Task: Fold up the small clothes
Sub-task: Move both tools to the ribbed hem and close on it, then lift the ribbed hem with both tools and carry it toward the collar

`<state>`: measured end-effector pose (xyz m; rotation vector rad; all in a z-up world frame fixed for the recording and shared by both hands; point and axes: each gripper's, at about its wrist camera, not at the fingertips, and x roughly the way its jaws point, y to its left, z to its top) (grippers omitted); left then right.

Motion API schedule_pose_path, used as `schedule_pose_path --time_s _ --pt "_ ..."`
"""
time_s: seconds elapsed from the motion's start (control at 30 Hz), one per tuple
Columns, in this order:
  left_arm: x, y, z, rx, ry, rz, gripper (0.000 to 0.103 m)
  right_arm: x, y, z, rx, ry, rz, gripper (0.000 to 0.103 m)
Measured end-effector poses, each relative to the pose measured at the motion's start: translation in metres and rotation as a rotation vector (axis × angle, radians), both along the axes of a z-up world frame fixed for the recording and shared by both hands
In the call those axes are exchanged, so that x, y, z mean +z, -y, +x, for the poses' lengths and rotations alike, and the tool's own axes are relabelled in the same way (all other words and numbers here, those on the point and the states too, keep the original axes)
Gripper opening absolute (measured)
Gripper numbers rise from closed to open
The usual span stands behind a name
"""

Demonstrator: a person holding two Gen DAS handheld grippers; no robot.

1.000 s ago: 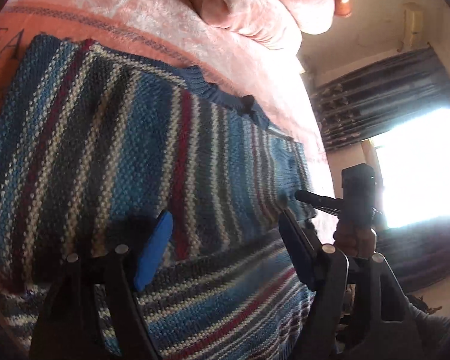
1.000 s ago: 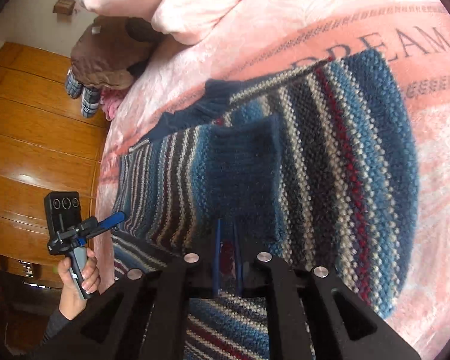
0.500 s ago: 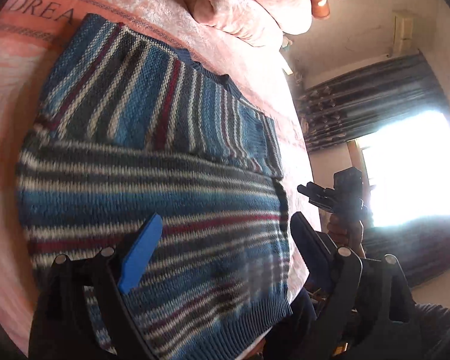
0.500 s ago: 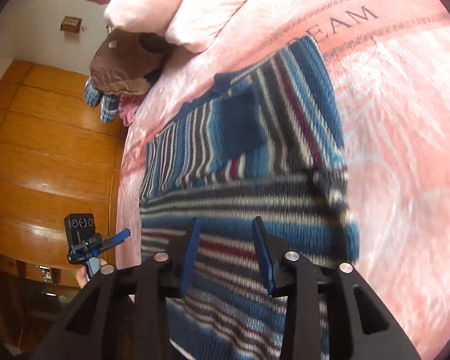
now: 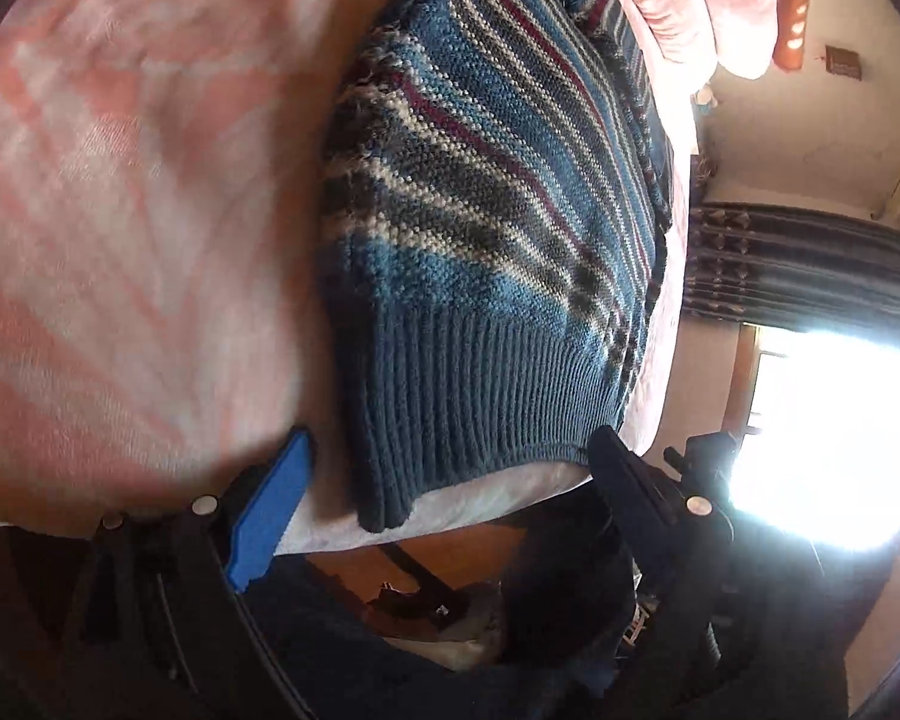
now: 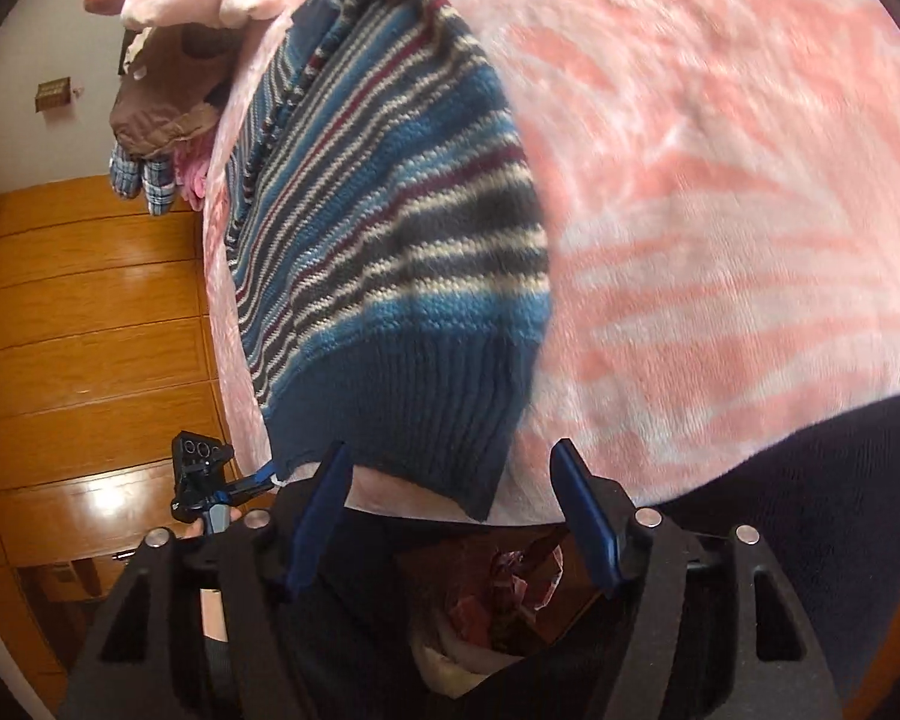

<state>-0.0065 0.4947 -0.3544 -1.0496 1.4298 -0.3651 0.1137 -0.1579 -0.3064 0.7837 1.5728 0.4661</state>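
Striped sweater [image 5: 486,228] lies on the pink blanket [image 5: 120,210], ribbed hem [image 6: 402,414] overhanging the blanket's near edge. Left gripper [image 5: 444,480] and right gripper [image 6: 450,498] sit at that hem, both spread wide, holding nothing. Risk: grabbing 1 knit layer only, so the fold drags skewed or slides off the edge.

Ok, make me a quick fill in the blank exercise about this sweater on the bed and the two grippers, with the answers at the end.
1. The striped sweater lies on a ____ blanket.
2. The fingers of the left gripper are spread ____, holding nothing.
3. The edge of the sweater nearest the right gripper is a plain dark blue ____ hem.
4. The fingers on both grippers carry ____ pads.

Answers: pink; open; ribbed; blue
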Motion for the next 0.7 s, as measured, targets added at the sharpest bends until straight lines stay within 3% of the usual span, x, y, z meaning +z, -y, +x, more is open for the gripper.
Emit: schedule_pose_path --time_s 0.27,0.37,0.47,0.53,0.57,0.63,0.67,0.7 --pt "-0.003 0.016 0.015 0.038 -0.062 -0.064 0.092 -0.015 -0.022 -0.001 0.011 -0.040 -0.016 0.057" --pt "-0.006 0.024 0.015 0.027 -0.087 -0.042 0.088 -0.021 -0.026 -0.003 0.004 -0.062 -0.030 0.056" --pt "-0.009 0.022 0.012 0.044 -0.104 -0.038 0.076 -0.025 -0.027 -0.006 -0.009 -0.075 -0.008 0.056" --pt "-0.012 0.022 0.009 0.048 -0.119 -0.042 0.054 -0.027 -0.028 -0.007 -0.006 -0.078 -0.002 0.049" --pt "-0.014 0.022 0.007 0.053 -0.128 -0.046 0.048 -0.028 -0.028 -0.007 -0.009 -0.079 0.004 0.040" --pt "-0.018 0.019 0.005 0.069 -0.141 -0.047 0.022 -0.029 -0.024 -0.005 -0.025 -0.076 0.012 0.023" --pt "-0.018 0.017 0.004 0.079 -0.143 -0.046 0.015 -0.029 -0.022 -0.004 -0.033 -0.071 0.015 0.012" --pt "-0.018 0.014 0.002 0.096 -0.140 -0.051 0.009 -0.027 -0.020 -0.004 -0.044 -0.067 0.030 0.010"
